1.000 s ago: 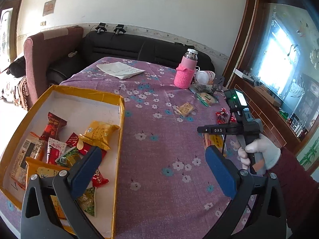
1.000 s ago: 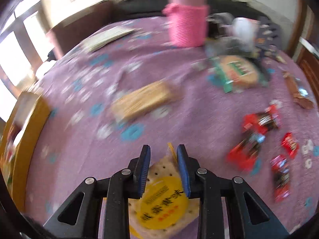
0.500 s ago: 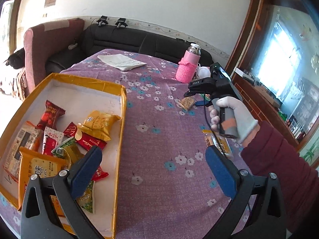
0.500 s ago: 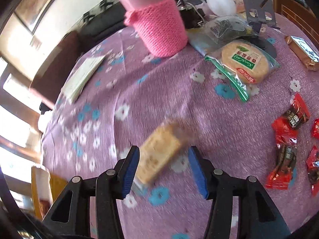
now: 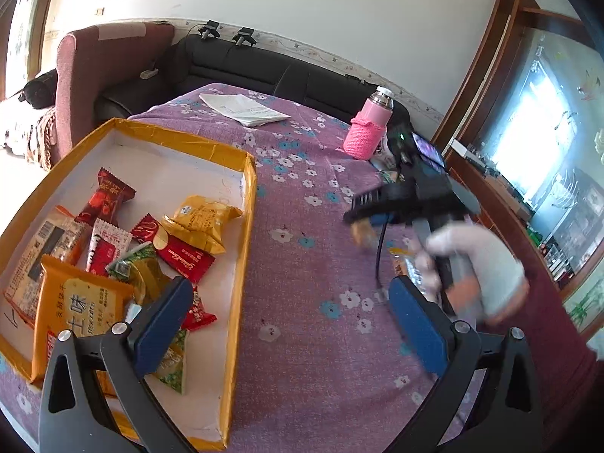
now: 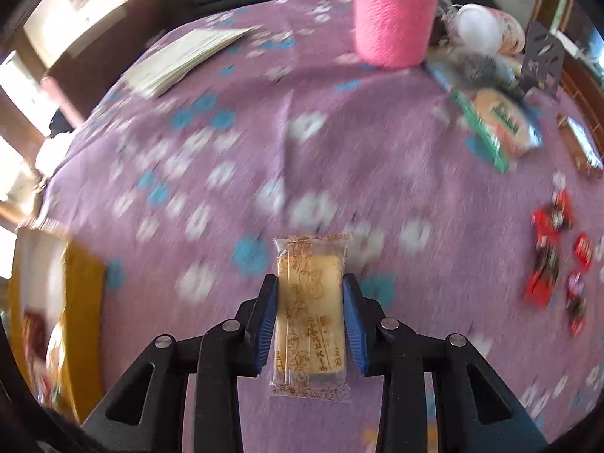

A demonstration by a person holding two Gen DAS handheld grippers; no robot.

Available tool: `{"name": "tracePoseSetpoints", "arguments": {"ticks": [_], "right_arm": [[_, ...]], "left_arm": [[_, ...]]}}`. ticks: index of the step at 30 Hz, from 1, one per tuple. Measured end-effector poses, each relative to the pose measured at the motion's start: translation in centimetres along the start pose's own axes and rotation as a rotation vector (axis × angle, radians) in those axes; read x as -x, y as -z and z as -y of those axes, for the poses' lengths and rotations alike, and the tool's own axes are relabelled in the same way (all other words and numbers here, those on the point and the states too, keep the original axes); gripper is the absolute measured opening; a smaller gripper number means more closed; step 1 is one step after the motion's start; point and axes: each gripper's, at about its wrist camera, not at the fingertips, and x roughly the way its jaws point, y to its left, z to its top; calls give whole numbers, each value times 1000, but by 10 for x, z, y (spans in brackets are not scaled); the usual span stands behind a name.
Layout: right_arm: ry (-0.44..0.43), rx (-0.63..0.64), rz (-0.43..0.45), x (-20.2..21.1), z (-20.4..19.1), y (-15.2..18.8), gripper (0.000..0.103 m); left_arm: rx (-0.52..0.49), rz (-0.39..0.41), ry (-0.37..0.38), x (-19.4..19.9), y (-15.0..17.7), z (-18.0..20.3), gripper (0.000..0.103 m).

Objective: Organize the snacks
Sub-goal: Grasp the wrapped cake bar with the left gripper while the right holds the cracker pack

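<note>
My right gripper (image 6: 310, 302) is shut on a clear-wrapped tan biscuit packet (image 6: 309, 313) and holds it above the purple flowered tablecloth (image 6: 226, 143). In the left wrist view the right gripper (image 5: 362, 222) carries the packet (image 5: 363, 234) over the table's middle, right of the yellow-rimmed box (image 5: 247, 204). The box holds several snack packets (image 5: 177, 238). My left gripper (image 5: 290, 324) is open and empty above the box's right edge.
A pink knit-covered bottle (image 6: 392, 26) stands at the far side. A round biscuit pack (image 6: 498, 120), red candies (image 6: 551, 249) and a brown bar (image 6: 581, 147) lie at the right. A paper booklet (image 5: 245, 109) lies at the far left. A sofa (image 5: 264, 71) is behind the table.
My right gripper closed on the tan biscuit packet, lifted it and is moving left toward the box. The left gripper stayed open and shifted slightly.
</note>
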Motion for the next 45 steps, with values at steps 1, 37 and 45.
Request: {"name": "tracePoseSetpoints", "arguments": {"ticks": [1, 37, 45], "right_arm": [[-60, 8, -31, 1, -10, 16, 35], [-17, -55, 220, 42, 83, 112, 72], [-77, -99, 273, 40, 88, 114, 72]], "left_arm": [[0, -5, -1, 0, 0, 2, 103], [-214, -281, -168, -144, 16, 90, 79], [-283, -252, -132, -141, 20, 97, 32]]}}
